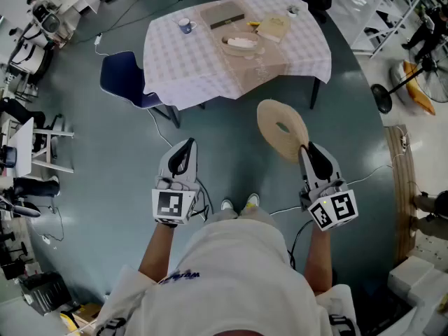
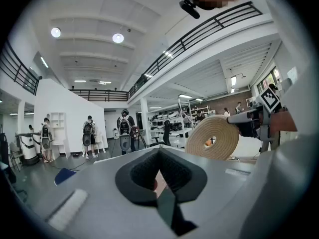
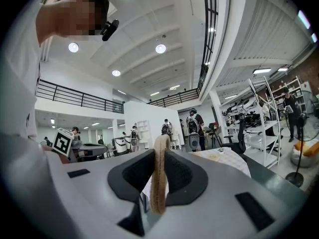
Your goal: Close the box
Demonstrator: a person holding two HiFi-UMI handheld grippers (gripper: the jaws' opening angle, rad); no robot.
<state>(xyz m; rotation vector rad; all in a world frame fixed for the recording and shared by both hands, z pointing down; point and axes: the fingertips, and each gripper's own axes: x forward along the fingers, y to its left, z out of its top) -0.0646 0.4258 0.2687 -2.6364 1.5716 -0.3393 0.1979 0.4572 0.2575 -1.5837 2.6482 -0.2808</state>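
Right gripper view: right tool (image 3: 158, 156) pinches woven lid (image 3: 159, 185) upright (left tool (image 2: 159, 157) seemingly pressed together).

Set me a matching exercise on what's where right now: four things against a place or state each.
Things:
1. woven disc
2. left gripper
3. blue chair
4. cup

Places or states:
A. on the checked table
B. on the floor, at that table's left side in the head view
C. held edge-on between the fingers of the right gripper
D. holding nothing

Pairs: 1-C, 2-D, 3-B, 4-A.
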